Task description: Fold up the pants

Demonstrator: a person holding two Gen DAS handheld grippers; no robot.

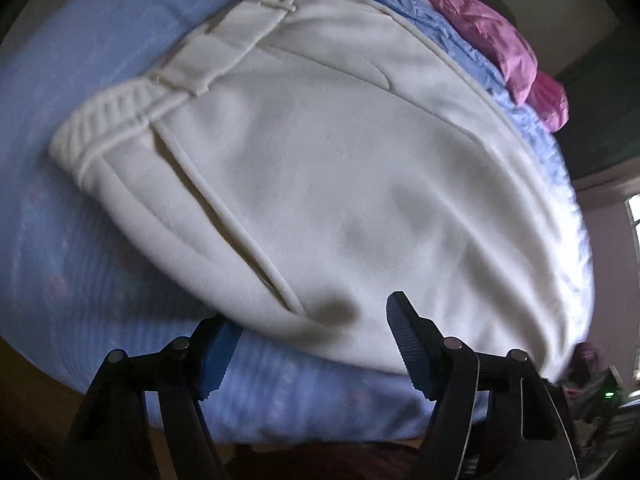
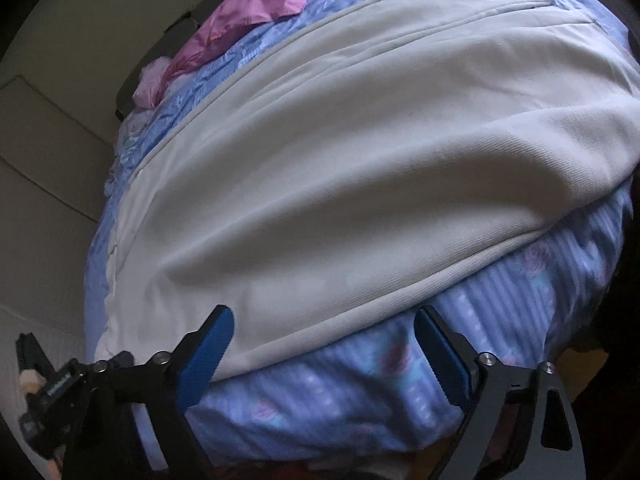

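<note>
Blue striped bedding fills both our views, and on it the white pants lie spread flat, waistband toward the far left in our left view. A pink cloth sits crumpled beyond the pants at the far edge. Our left gripper hangs spread wide over the pants' near hem, holding nothing. Our right gripper is likewise spread, empty, at the near edge.
</note>
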